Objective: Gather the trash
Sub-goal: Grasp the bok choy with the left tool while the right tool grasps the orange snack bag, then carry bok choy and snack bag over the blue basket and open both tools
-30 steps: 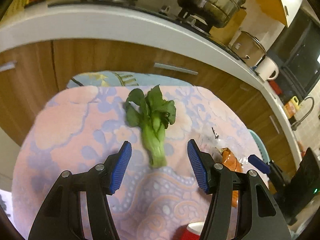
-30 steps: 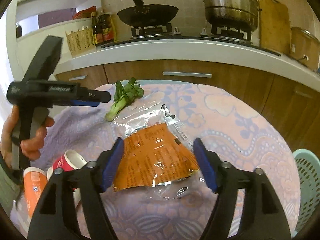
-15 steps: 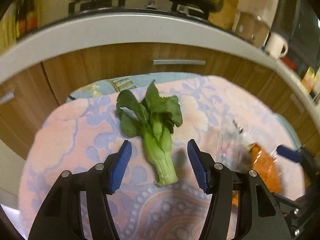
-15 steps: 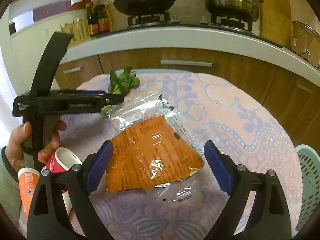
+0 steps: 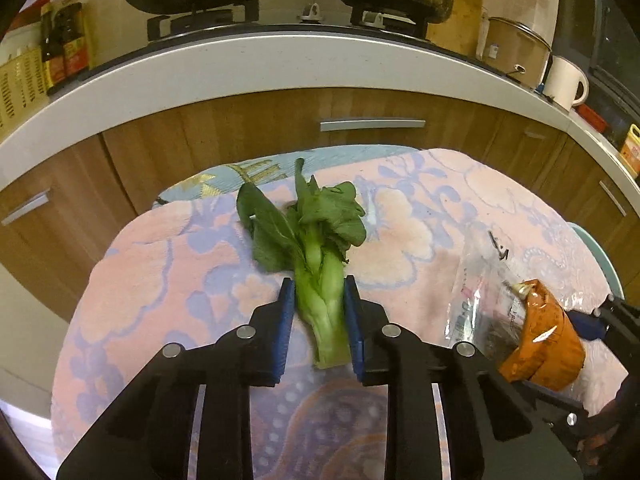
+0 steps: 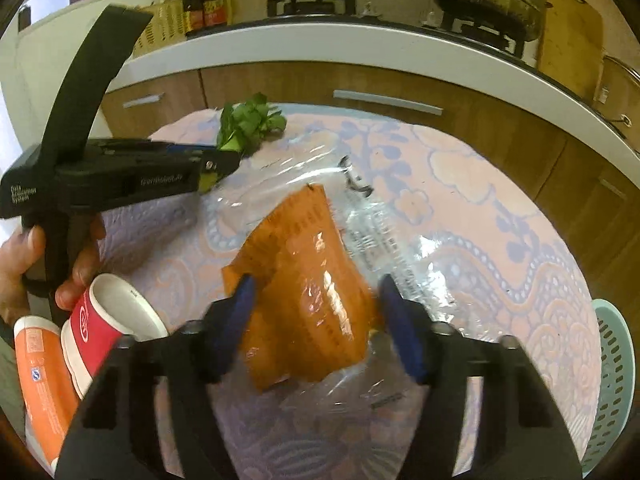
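Note:
A green bok choy (image 5: 316, 256) lies on the pink and blue tablecloth (image 5: 160, 272). My left gripper (image 5: 318, 300) is shut on its pale stem, pads touching both sides. The leaves (image 6: 252, 124) also show in the right wrist view, past the left gripper's body (image 6: 120, 176). An orange and clear plastic wrapper (image 6: 308, 296) lies mid-table; it also shows in the left wrist view (image 5: 536, 344). My right gripper (image 6: 316, 300) straddles its orange part, jaws partly closed, pads near both edges, and the wrapper bulges up between them.
A red paper cup (image 6: 108, 320) and an orange-white cup (image 6: 40, 380) lie on their sides at the table's left front. A teal slotted basket (image 6: 612, 376) stands off the right edge. Wooden cabinets, a white counter (image 5: 280, 64), wok and steel pot stand behind.
My left gripper moved forward and shut on the bok choy stem. My right gripper narrowed around the orange wrapper, which has crumpled and risen between the jaws.

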### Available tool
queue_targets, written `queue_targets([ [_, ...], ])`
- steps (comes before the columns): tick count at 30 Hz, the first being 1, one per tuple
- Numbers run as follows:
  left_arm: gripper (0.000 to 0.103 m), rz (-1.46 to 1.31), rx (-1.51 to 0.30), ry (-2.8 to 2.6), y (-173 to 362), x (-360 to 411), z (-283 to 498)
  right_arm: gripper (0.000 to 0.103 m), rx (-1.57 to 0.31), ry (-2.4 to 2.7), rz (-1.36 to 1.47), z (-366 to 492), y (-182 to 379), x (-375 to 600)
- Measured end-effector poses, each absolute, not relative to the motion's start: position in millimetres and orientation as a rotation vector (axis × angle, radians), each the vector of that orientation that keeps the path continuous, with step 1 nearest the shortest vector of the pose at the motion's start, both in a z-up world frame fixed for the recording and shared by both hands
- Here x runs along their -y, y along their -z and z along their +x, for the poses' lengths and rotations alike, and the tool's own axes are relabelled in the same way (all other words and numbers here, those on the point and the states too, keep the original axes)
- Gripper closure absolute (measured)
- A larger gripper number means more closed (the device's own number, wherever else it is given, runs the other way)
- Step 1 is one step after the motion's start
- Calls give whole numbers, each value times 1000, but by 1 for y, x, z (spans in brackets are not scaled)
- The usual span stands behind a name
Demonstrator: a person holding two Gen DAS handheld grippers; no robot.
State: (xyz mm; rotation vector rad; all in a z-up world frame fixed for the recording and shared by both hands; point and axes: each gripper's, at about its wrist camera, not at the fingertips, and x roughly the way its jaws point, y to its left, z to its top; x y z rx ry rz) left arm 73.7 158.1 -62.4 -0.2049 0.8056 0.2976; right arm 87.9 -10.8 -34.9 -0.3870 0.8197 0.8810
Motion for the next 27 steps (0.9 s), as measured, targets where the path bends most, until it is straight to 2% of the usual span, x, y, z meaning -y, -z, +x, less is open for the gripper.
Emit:
queue_targets([
  [1,82,-204,-803,-298,62,-158,73,67,-811,-895,-387,86,34,11],
  [7,82,-253,-766,-287,59,-164,66,86,-745,-927,-336,81,25,22],
  [9,82,-244,-753,-283,58,-161,64,89,-731,-948,-311,81,22,26],
  [21,83,-226,-699,-300,48,-160,56,92,-688,-1011,-208,82,7,44],
  [27,83,-210,-644,-321,17,-155,39,92,-606,-1009,-240,65,-20,53],
])
